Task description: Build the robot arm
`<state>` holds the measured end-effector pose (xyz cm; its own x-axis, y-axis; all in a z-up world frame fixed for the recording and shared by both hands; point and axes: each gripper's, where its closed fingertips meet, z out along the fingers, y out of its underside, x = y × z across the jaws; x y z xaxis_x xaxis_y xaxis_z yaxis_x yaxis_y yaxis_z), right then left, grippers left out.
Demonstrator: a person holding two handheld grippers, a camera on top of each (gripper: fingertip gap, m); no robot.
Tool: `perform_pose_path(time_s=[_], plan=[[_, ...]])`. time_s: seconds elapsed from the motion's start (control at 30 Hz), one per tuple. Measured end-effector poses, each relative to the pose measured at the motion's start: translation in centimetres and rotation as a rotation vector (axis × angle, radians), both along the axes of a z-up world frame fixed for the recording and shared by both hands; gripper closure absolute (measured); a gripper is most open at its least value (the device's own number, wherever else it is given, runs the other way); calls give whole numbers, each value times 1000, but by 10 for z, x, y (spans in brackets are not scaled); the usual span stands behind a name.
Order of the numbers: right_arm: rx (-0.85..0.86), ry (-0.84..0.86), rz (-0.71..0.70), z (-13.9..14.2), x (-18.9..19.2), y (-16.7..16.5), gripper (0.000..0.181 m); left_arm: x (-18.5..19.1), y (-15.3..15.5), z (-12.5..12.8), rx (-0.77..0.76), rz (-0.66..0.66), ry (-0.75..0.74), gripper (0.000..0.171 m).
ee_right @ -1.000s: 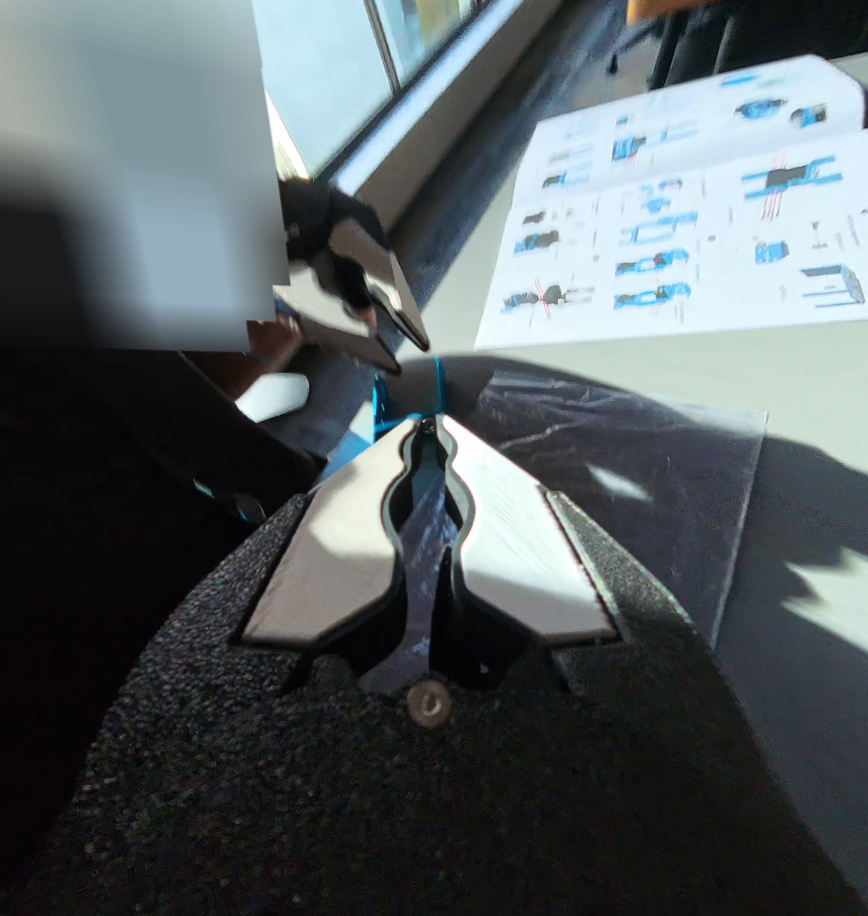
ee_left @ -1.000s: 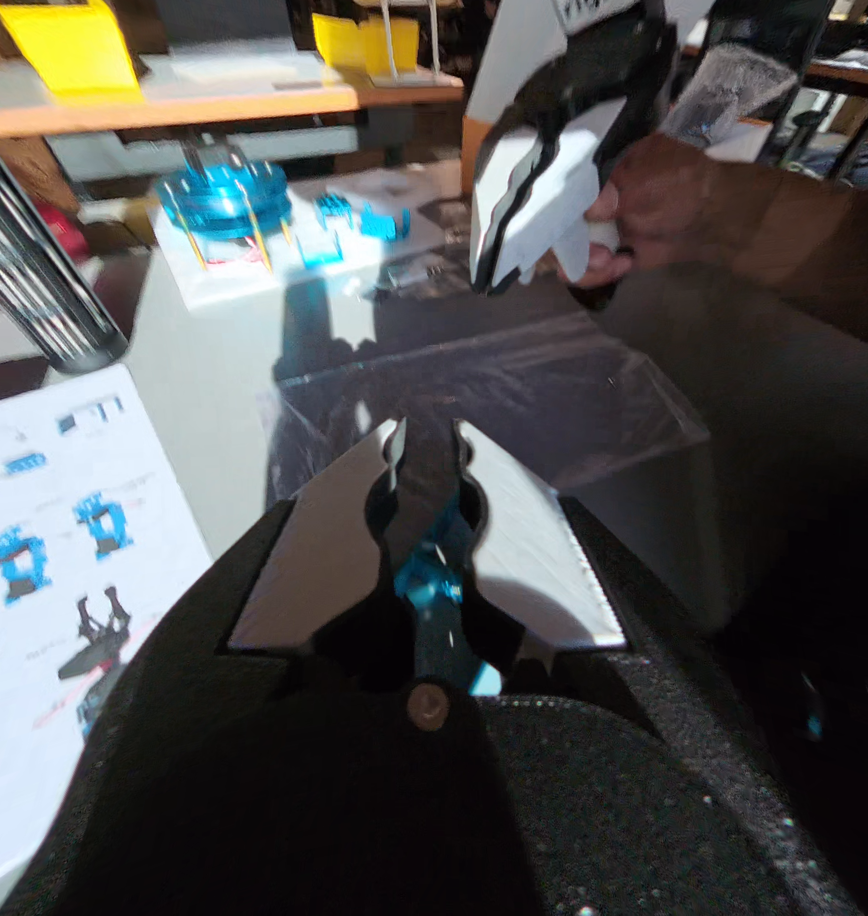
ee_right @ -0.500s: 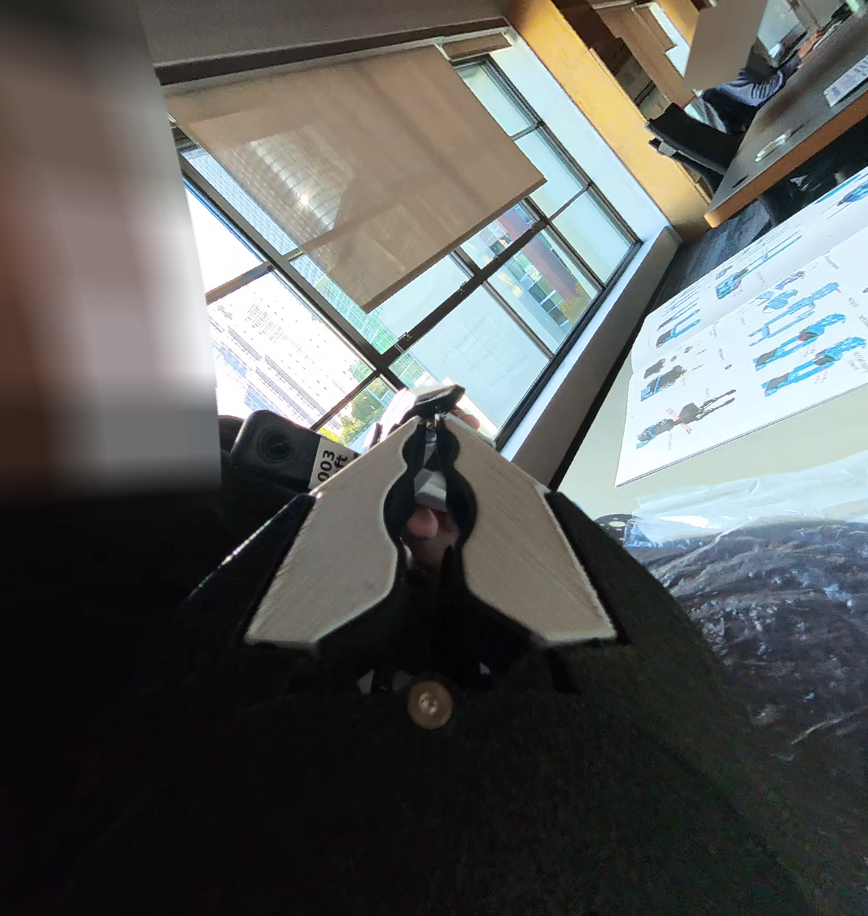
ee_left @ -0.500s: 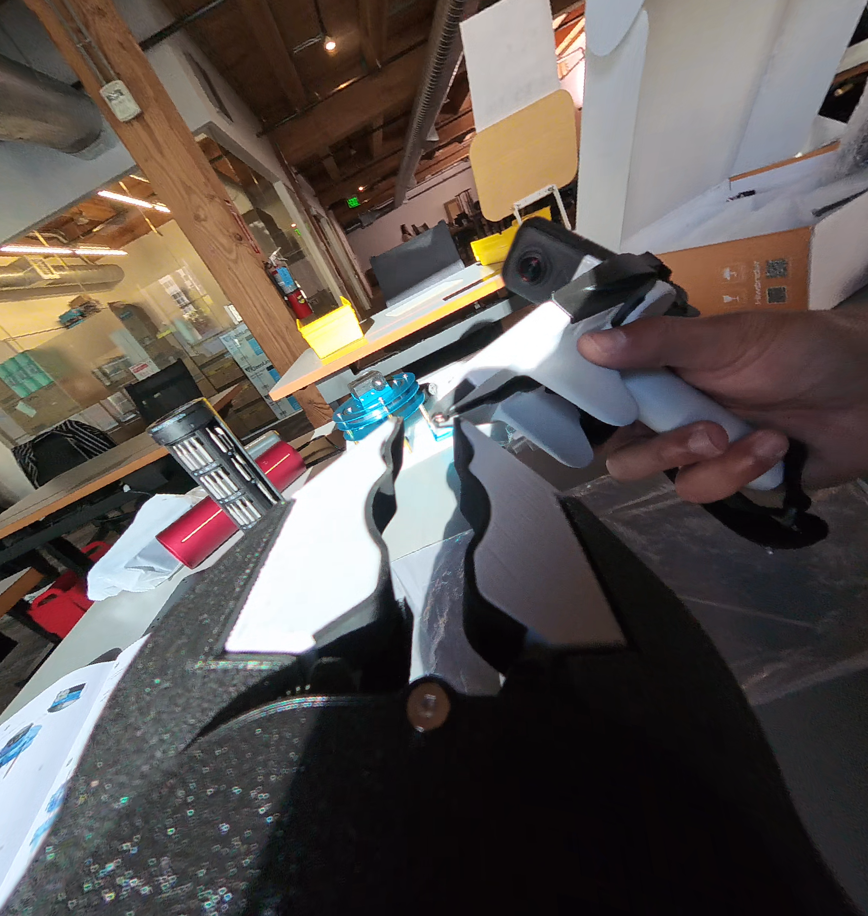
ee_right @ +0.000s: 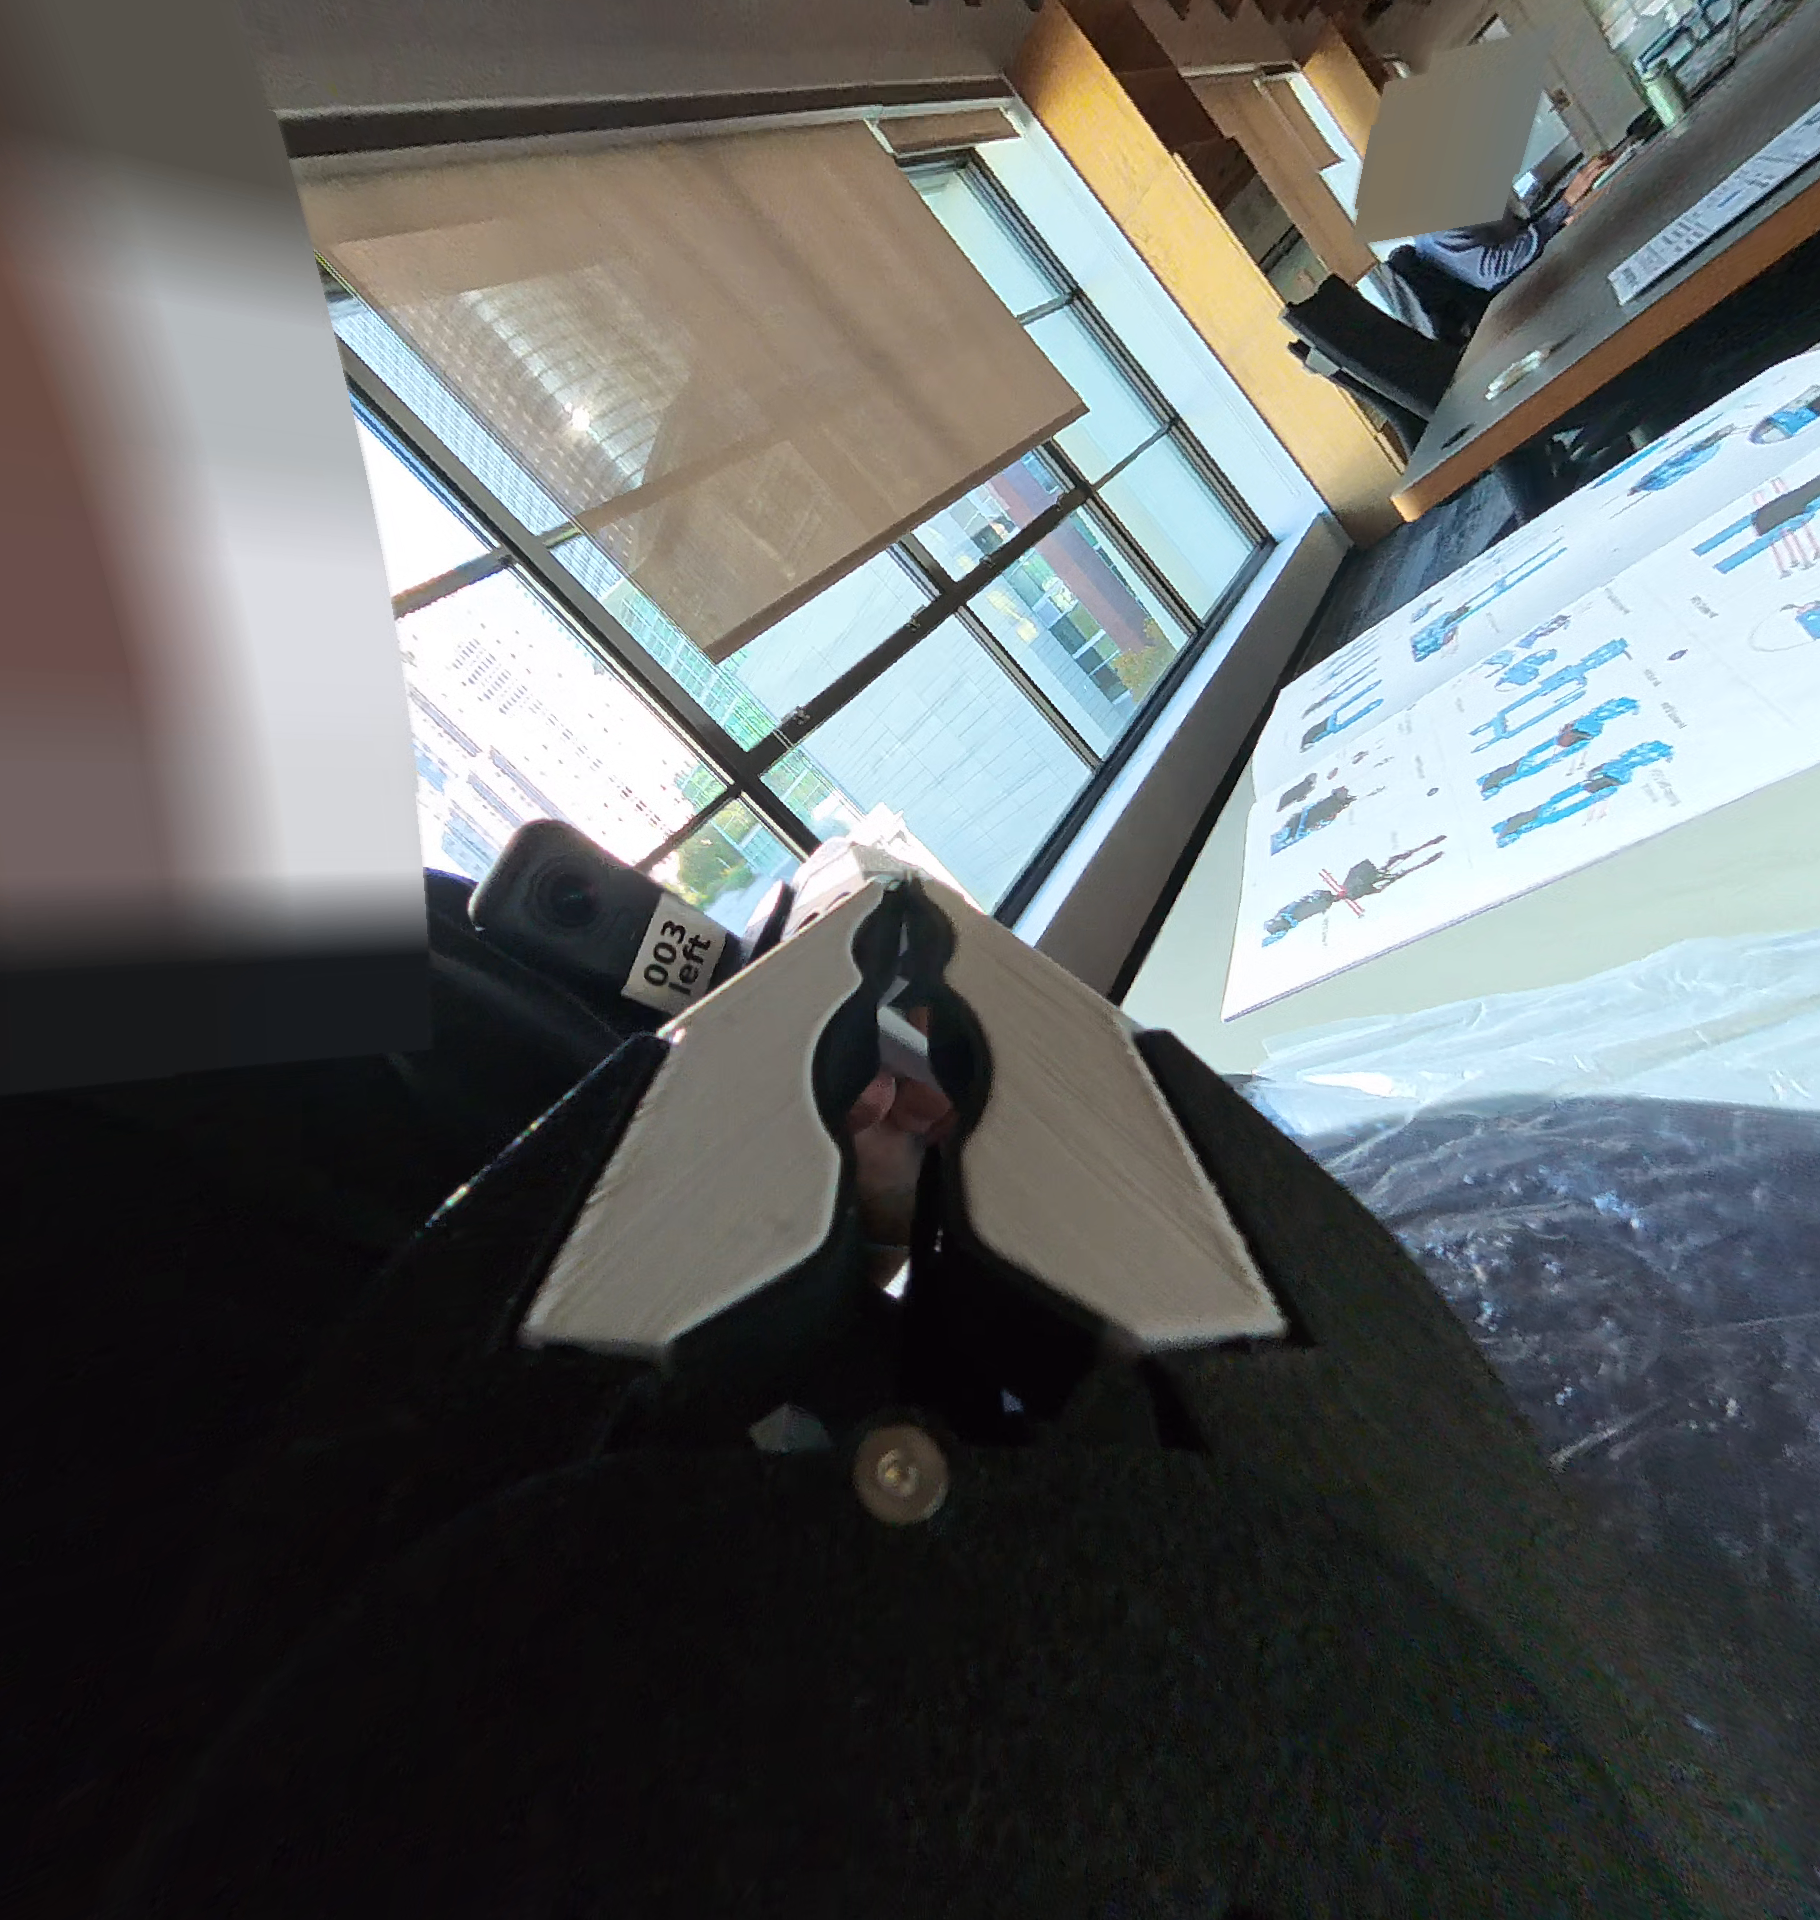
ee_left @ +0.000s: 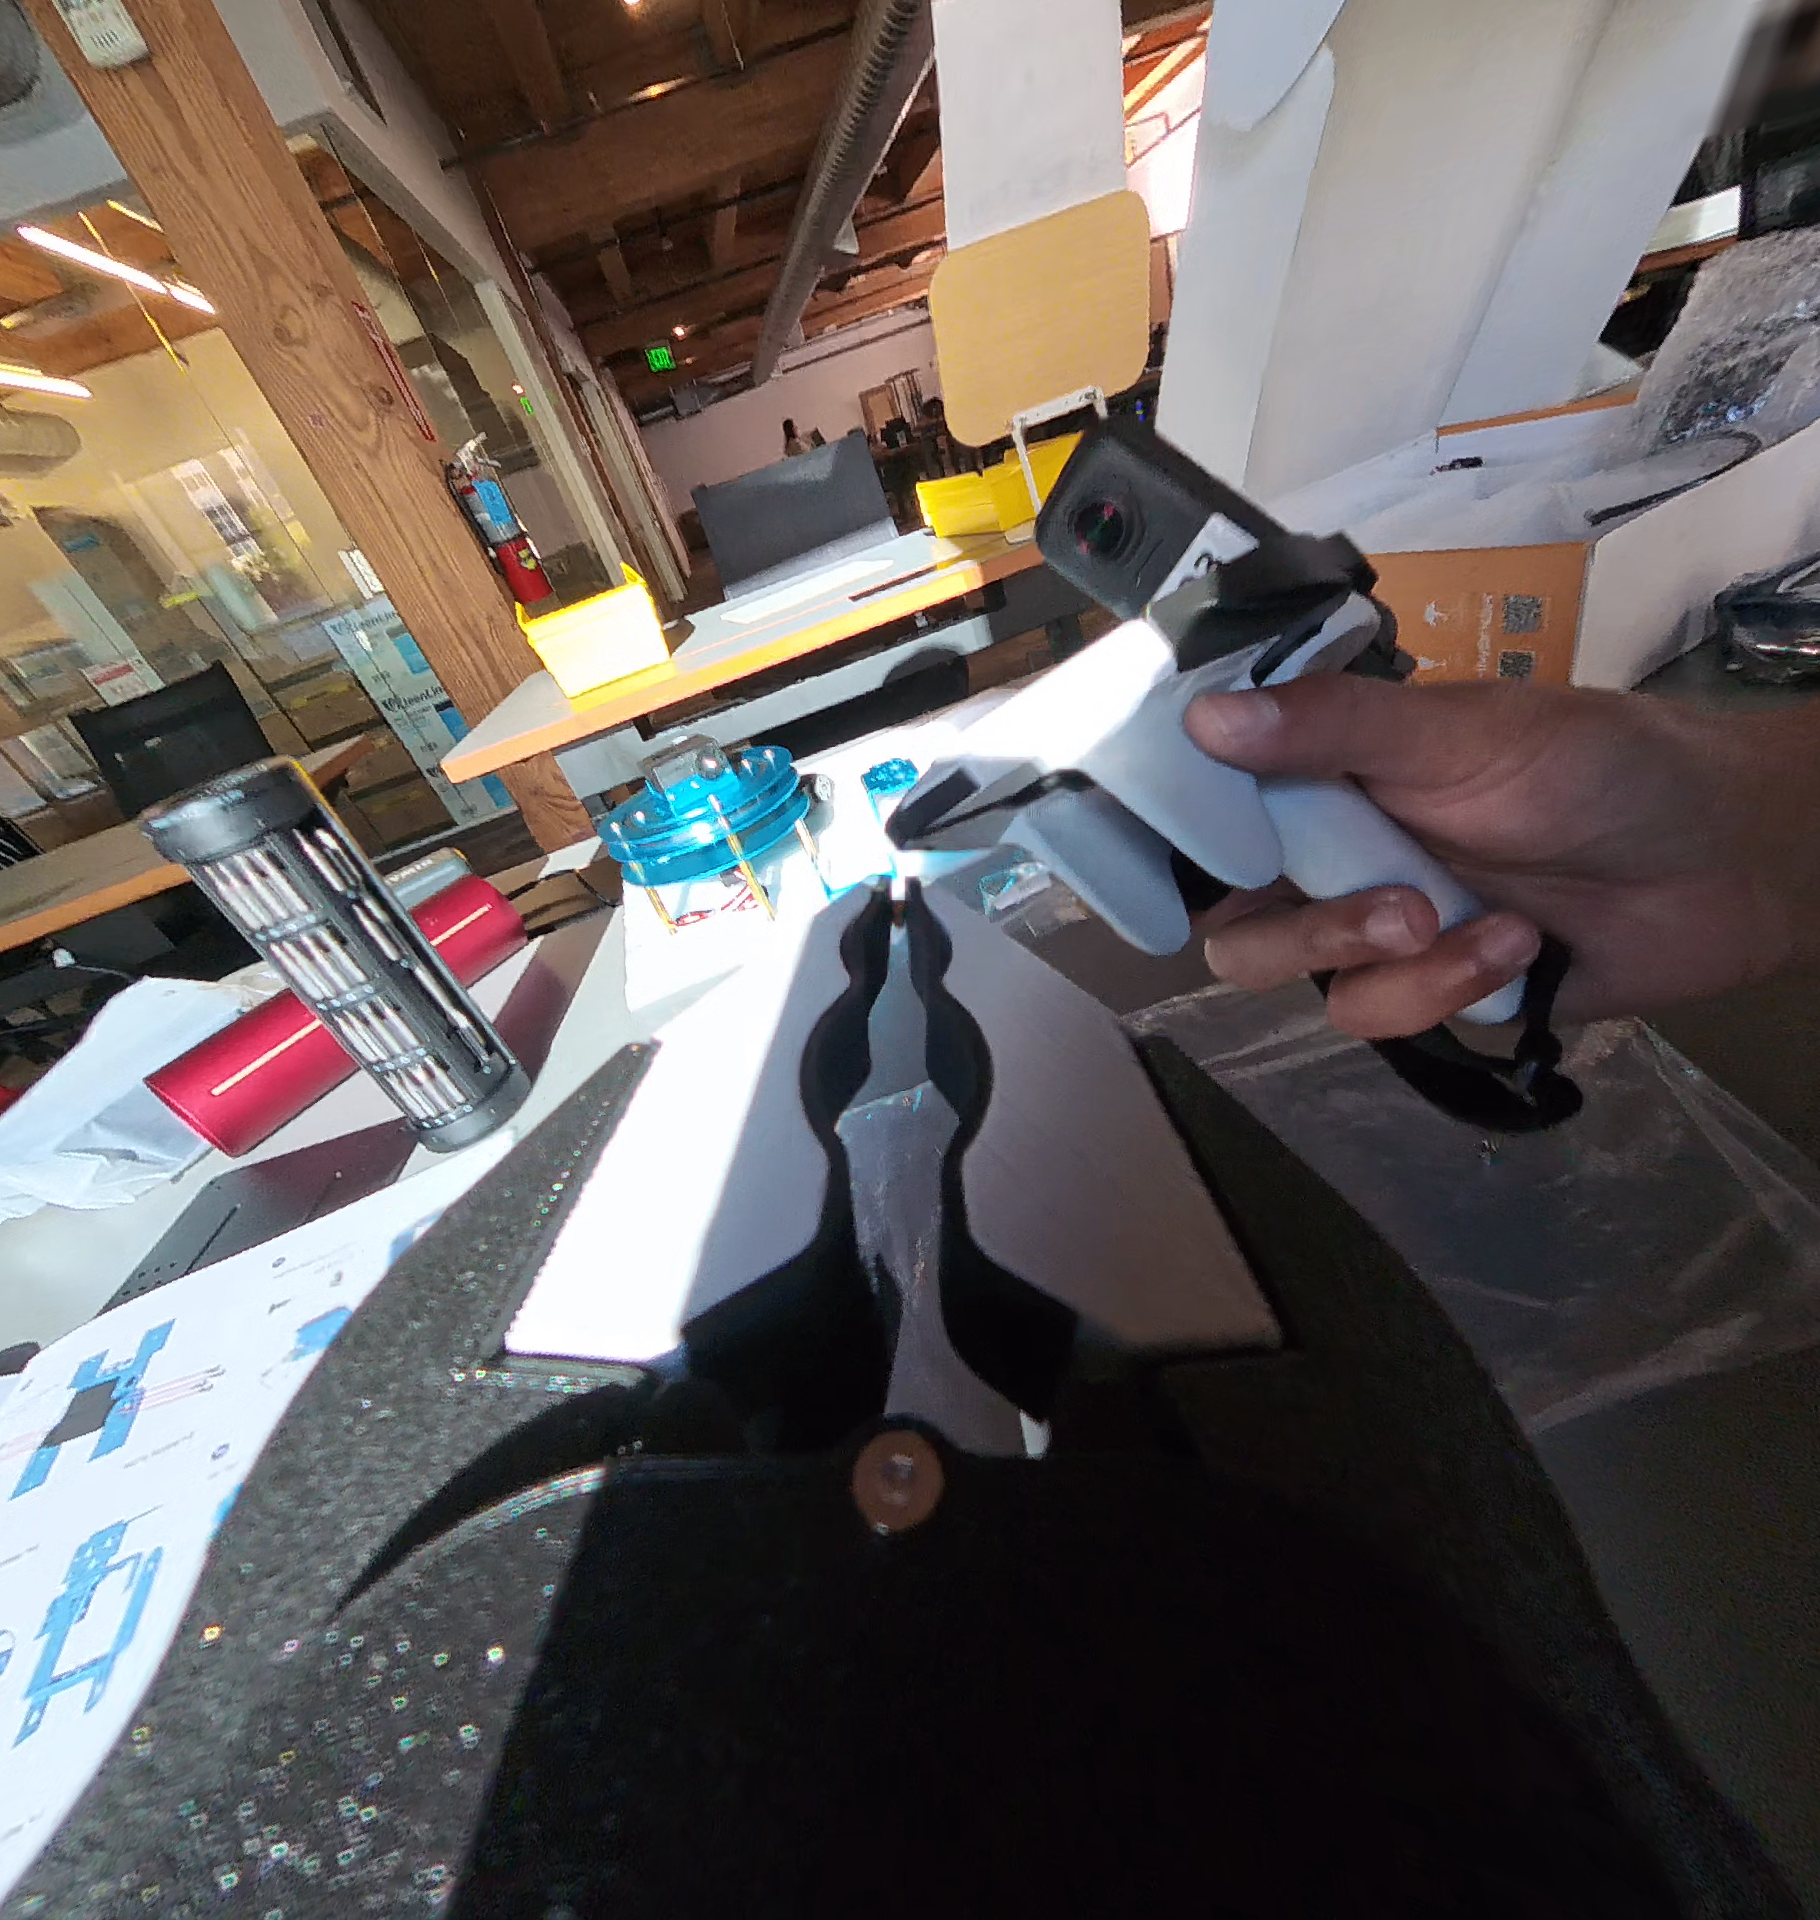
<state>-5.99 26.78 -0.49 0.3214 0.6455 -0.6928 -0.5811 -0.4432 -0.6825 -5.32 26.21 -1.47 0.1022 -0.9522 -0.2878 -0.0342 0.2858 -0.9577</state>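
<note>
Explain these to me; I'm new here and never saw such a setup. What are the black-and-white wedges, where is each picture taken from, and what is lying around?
No robot arm here: a person holds two hand tools, each with a two-finger claw and a camera looking along it. The left wrist view looks along the left claw, shut; opposite, a hand grips the other tool. The right wrist view looks along the right claw, also shut. Whether either pinches something tiny, I cannot tell. Laid out are a clear plastic bag, a sheet with blue drawings, a blue plastic assembly, a black cylinder of metal rods and a red tube.
</note>
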Motion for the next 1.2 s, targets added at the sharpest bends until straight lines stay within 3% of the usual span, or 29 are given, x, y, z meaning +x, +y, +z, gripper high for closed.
perform_pose_path(time_s=[0.13,0.23,0.3,0.43,0.53,0.57,0.67,0.8,0.97,1.2], plan=[[1,-246,-138,-11,22,2,181,-5,7,-5,-58,-41,1,170],[-39,-425,-166,-24,28,2,181,-9,4,3,-58,-73,-38,170],[-63,-331,-70,-19,15,-1,179,-12,-5,12,-47,-118,-89,170],[-124,122,276,6,-8,-17,162,-18,-21,30,-77,-221,-184,171],[-132,236,403,8,-16,-26,153,-19,-27,35,-102,-272,-207,171],[-120,262,426,11,-17,-28,161,-19,-28,35,-107,-286,-203,171],[-114,311,492,15,-22,-34,155,-20,-34,33,-89,-308,-208,171],[-91,361,563,22,-27,-43,161,-19,-44,29,-64,-336,-197,171],[-116,328,566,16,-28,-46,167,-18,-49,24,8,-318,-180,171],[-190,211,510,-1,-24,-43,174,-12,-46,9,239,-237,-99,170]])
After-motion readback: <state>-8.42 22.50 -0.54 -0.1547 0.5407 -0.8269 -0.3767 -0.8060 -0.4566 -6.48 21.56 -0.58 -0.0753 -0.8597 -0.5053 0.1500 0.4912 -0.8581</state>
